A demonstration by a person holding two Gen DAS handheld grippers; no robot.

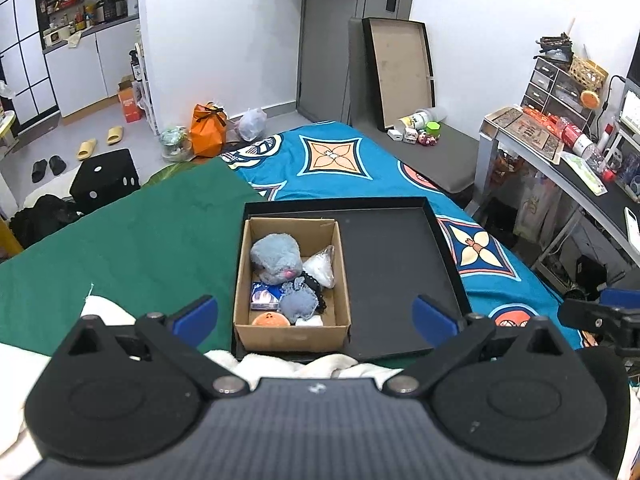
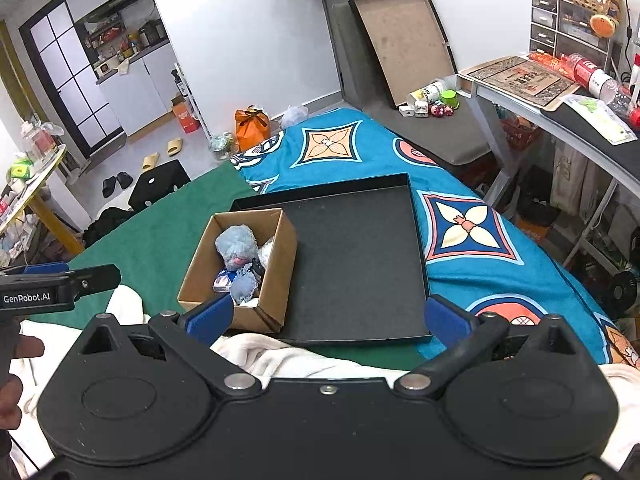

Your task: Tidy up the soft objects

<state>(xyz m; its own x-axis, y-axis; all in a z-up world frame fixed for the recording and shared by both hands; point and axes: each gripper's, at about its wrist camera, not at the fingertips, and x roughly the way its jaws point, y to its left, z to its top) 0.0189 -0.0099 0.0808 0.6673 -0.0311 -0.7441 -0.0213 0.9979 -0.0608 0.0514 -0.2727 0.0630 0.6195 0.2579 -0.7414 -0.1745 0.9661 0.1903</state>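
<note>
A cardboard box stands in the left part of a shallow black tray on the bed. In it lie a grey-blue plush, a clear bag of white stuff, a smaller grey-blue soft piece, an orange round toy and a blue packet. My left gripper is open and empty, held just before the box. My right gripper is open and empty, over the tray's near edge; the box lies to its left.
A white fluffy blanket lies under both grippers at the near edge. A green cloth covers the bed's left part, a blue patterned cover the right. A desk stands at the right. The left gripper shows at the right wrist view's left edge.
</note>
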